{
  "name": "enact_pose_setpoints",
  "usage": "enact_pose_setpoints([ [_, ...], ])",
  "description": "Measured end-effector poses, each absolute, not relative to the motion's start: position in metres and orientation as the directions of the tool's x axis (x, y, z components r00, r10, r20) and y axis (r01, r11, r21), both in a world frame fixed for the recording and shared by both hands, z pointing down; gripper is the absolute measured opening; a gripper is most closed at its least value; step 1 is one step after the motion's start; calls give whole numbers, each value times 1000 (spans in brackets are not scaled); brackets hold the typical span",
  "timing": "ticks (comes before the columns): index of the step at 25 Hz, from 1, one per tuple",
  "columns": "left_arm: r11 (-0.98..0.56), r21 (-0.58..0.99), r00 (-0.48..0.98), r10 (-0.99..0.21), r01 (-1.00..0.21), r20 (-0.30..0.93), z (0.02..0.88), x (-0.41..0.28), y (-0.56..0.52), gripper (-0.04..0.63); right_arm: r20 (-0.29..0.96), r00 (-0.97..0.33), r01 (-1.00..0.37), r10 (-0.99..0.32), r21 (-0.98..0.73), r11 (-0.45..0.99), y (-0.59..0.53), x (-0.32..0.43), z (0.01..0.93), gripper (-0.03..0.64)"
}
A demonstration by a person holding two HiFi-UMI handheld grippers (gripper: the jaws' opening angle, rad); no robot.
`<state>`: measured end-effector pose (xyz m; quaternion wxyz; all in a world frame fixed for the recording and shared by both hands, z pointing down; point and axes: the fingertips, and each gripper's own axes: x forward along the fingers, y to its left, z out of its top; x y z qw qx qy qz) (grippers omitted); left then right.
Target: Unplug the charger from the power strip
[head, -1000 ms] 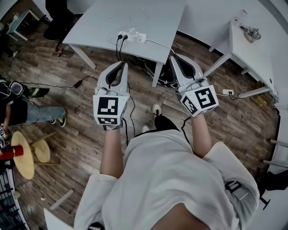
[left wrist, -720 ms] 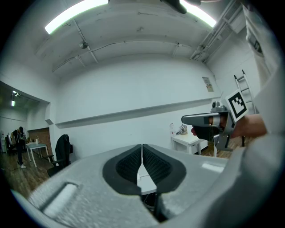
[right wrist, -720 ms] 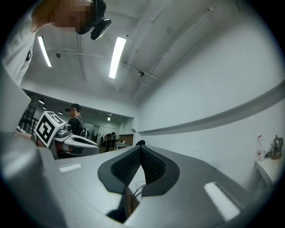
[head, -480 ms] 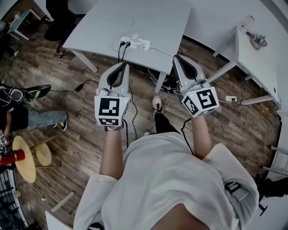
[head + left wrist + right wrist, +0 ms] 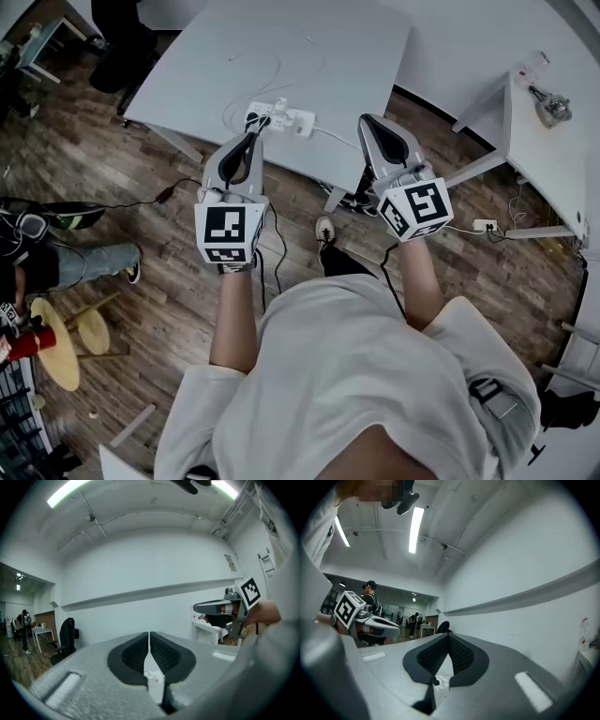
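Charger [image 5: 254, 121] sits plugged into the left end of the power strip [image 5: 286, 118], near the front edge of the white surface [image 5: 319, 56]. Left tongs [image 5: 255, 136] hover just beside it, pressed together and empty. Right tongs [image 5: 368, 123], likewise together and empty, hang off to the right.

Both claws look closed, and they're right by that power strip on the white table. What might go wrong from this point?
1. Two black plugs sit side by side in the power strip. The left gripper, which is shut, might seize the wrong one.
2. The strip lies near the table edge. Pulling without the right gripper steadying it may drag it off.
3. Black cables trail beside the person's shoe, a snag risk.
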<state>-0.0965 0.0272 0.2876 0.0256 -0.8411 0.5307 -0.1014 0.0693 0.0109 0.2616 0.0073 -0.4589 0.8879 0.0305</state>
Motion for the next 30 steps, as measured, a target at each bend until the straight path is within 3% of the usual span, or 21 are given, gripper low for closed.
enact_pose_setpoints([
  [13, -421, -117, 387, -892, -900, 234, 322, -76, -80, 11, 56, -655, -751, -754, 61, 657, -111, 65, 293, 2],
  [30, -449, 53, 417, -773, -892, 478, 452, -61, -107, 72, 302, -696, -689, -651, -28, 724, -167, 33, 449, 2],
])
